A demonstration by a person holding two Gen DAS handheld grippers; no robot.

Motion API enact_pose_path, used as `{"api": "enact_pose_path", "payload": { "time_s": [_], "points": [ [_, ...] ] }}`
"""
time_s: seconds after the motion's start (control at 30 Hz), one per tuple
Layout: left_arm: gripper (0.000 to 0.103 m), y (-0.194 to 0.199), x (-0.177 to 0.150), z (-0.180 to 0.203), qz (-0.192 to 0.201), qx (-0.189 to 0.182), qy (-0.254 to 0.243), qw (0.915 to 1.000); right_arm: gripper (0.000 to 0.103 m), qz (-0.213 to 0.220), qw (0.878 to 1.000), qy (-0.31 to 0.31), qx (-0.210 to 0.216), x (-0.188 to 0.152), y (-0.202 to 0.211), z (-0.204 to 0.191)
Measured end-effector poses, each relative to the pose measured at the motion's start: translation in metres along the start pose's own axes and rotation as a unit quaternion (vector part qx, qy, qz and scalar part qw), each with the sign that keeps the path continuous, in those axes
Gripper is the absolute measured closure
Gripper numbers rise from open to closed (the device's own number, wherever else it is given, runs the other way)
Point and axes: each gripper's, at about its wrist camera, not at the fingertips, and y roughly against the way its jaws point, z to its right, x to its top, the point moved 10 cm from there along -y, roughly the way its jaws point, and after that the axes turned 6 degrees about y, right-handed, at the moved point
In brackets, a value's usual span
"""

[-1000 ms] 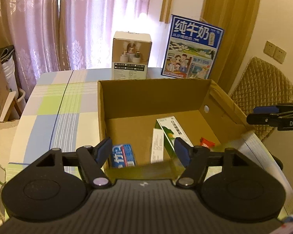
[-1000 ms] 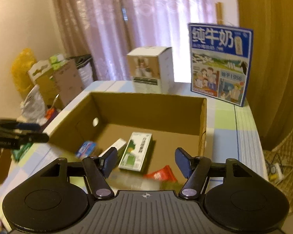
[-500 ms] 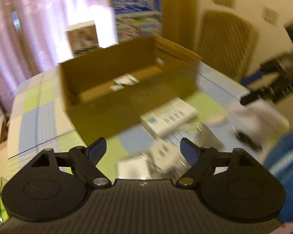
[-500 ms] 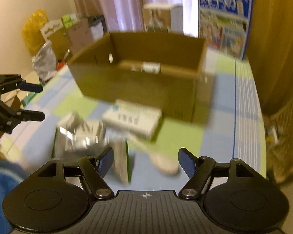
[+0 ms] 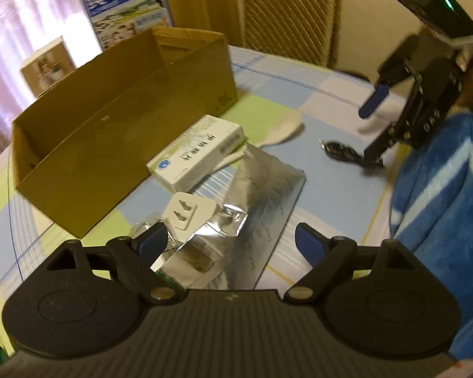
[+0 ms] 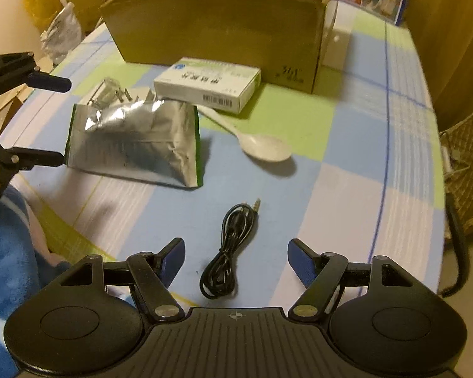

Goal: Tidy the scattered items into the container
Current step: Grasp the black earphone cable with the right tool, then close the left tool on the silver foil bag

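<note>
A brown cardboard box [image 5: 126,119] [image 6: 220,28] stands on the checked tablecloth. In front of it lie a white medicine box [image 5: 198,154] [image 6: 208,83], a white spoon [image 5: 283,129] [image 6: 261,146], a crumpled silver foil bag [image 5: 261,189] [image 6: 135,141] and a white plug adapter [image 5: 189,211]. My left gripper [image 5: 230,241] [image 6: 56,121] hovers over the bag and adapter. Its jaws are opening and the pads touch neither. A coiled black cable [image 6: 227,252] [image 5: 340,151] lies under my right gripper [image 6: 236,256] [image 5: 373,129], which is open above it.
A blue printed milk carton [image 5: 126,9] and a small white box [image 5: 47,66] stand behind the cardboard box. A quilted chair [image 5: 287,15] is beyond the table. A blue sleeve [image 5: 441,204] is at the near edge. Bags and cartons [image 6: 60,31] crowd the far left.
Both grippers swung away from over the box's inside and came down over the loose items in front of it. The left gripper rolled and its jaws stand wider.
</note>
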Motion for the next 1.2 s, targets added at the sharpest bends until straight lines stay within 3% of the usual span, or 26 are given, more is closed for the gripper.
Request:
{"api": "enact_pose_path", "payload": {
  "time_s": [0.27, 0.47, 0.67, 0.87, 0.93, 0.97, 1.2],
  "points": [
    [0.018, -0.028, -0.007, 0.012, -0.035, 0.003, -0.091, 0.9953, 0.033, -0.056, 0.998, 0.021, 0.033, -0.005, -0.022, -0.006],
    [0.018, -0.041, -0.009, 0.013, -0.048, -0.012, -0.103, 0.9935, 0.036, -0.086, 0.995, 0.046, 0.031, -0.003, -0.033, -0.008],
    [0.018, -0.048, -0.008, 0.018, -0.056, -0.023, -0.116, 0.9914, 0.044, -0.102, 0.989, 0.107, 0.021, 0.003, -0.037, -0.015],
    [0.018, -0.054, -0.004, 0.019, -0.062, -0.025, -0.123, 0.9901, 0.063, -0.109, 0.981, 0.16, 0.013, 0.001, -0.037, -0.018],
    [0.018, -0.056, -0.003, 0.019, -0.065, -0.027, -0.124, 0.9898, 0.084, -0.109, 0.98, 0.166, 0.014, 0.001, -0.035, -0.018],
    [0.018, -0.057, -0.003, 0.02, -0.066, -0.028, -0.124, 0.9897, 0.089, -0.109, 0.979, 0.169, 0.014, 0.0, -0.034, -0.018],
    [0.018, -0.066, -0.002, 0.019, -0.075, -0.04, -0.116, 0.9895, 0.092, -0.095, 0.983, 0.157, 0.01, -0.005, -0.029, -0.008]
  ]
}}
